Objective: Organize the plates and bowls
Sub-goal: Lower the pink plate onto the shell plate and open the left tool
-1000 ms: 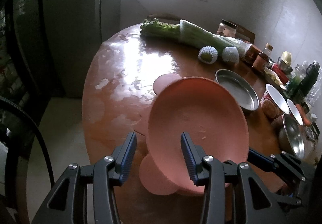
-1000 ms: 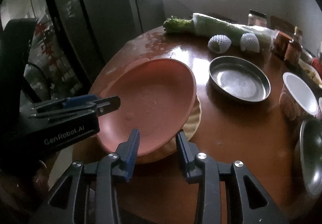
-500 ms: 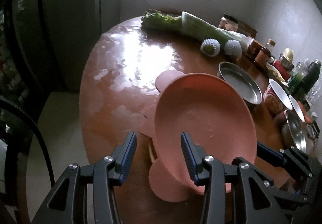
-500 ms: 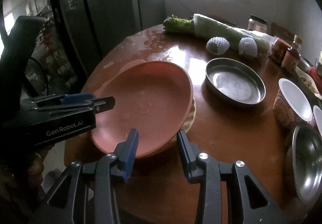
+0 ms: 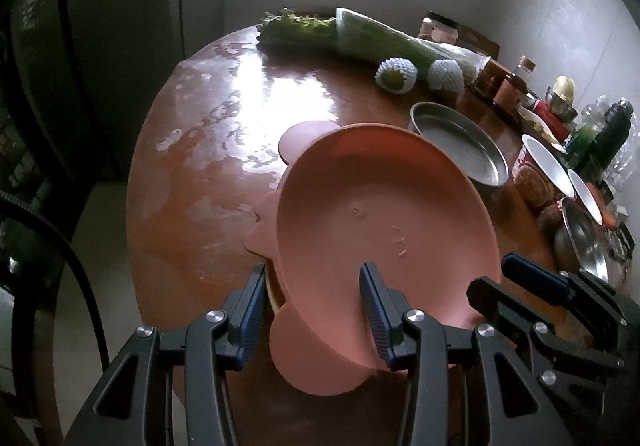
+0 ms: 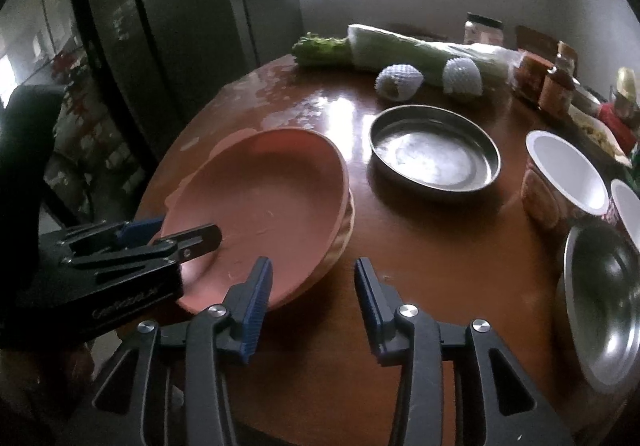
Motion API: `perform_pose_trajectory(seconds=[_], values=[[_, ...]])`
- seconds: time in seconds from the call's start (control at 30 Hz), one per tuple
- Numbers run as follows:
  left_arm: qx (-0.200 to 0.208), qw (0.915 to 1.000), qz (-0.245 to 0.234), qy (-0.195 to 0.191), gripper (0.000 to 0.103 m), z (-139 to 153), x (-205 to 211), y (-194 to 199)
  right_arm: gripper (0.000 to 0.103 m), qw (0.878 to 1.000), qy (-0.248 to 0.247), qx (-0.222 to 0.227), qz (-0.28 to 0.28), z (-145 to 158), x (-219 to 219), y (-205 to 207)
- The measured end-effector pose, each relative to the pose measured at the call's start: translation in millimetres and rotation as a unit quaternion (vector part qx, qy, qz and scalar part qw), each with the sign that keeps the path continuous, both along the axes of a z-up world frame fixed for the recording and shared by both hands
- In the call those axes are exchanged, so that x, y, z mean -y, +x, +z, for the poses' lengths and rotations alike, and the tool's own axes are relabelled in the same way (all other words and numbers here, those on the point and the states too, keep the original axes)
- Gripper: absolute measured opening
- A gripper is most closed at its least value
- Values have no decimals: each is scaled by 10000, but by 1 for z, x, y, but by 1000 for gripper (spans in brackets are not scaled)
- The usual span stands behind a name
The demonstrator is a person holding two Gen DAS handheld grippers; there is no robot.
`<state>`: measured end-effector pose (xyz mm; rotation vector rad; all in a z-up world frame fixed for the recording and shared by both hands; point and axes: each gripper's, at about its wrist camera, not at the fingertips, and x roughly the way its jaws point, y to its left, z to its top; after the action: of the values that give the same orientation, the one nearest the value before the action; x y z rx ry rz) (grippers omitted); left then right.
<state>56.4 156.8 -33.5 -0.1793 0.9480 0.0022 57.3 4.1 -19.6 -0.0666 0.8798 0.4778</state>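
the pink plate [image 6: 260, 205] lies on a cream plate [image 6: 344, 234] near the round wooden table's [image 6: 440, 266] left edge. it looks like matte moulded plastic: light, stiff, not fragile, best pinched at its thin rim. the left gripper [image 5: 312, 310] straddles that rim, jaws apart. the right gripper [image 6: 312, 302] is opening over bare wood, nothing between. a shiny steel pan [image 6: 434, 151] sits nearby.
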Motion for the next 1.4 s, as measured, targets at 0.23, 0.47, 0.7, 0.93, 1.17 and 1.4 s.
perform_pose_trajectory(seconds=[0.23,0.47,0.7,0.93,1.17,1.4], values=[[-19,9997,-246,2,45,1,20,0,45,9998,91,-168,-99,-5,10,4],[-37,9996,-292,-2,45,1,25,-1,45,9996,173,-147,-157,-3,18,2],[-53,9994,-353,-11,45,2,31,-2,45,9994,230,-168,-190,-2,24,3],[-10,9996,-283,-31,46,7,31,-4,45,9990,270,-58,-340,4,36,3],[139,9997,-212,17,46,22,32,-7,45,9980,403,69,-492,10,52,5],[223,9992,-298,121,47,32,42,-8,49,9962,564,173,-637,15,67,6]])
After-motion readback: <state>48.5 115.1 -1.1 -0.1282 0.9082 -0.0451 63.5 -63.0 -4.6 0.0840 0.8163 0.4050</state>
